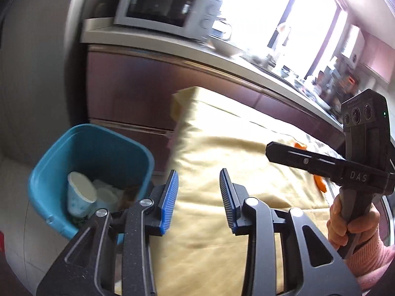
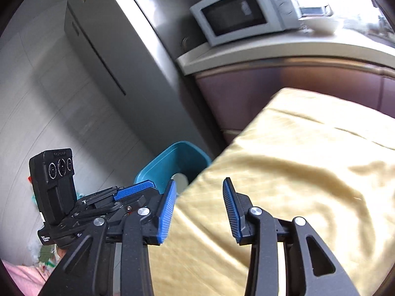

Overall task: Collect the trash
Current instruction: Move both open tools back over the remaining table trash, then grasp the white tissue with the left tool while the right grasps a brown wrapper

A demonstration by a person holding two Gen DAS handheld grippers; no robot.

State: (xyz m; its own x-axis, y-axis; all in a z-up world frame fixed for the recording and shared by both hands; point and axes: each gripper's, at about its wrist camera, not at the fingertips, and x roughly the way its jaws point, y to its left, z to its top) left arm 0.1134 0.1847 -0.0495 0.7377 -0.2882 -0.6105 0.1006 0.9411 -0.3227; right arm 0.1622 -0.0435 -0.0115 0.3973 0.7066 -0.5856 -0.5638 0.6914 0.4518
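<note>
One blue bin (image 1: 91, 153) at lower left, one paper cup (image 1: 80, 197) inside it, one microwave (image 1: 163, 7) at the top, one white bowl (image 1: 226, 45) beside it, two orange scraps (image 1: 300, 146) on one yellow cloth (image 1: 222, 148), two grippers, each with jaws apart.

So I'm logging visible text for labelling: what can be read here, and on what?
"D A S": on the right tongs' black body.
White label on the left tongs' base: too small to read.
Microwave sticker: blurred.
Blue bin: no text.

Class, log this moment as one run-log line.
left gripper: open, empty | right gripper: open, empty | blue bin: holds paper cup | orange scraps: on yellow cloth
</note>
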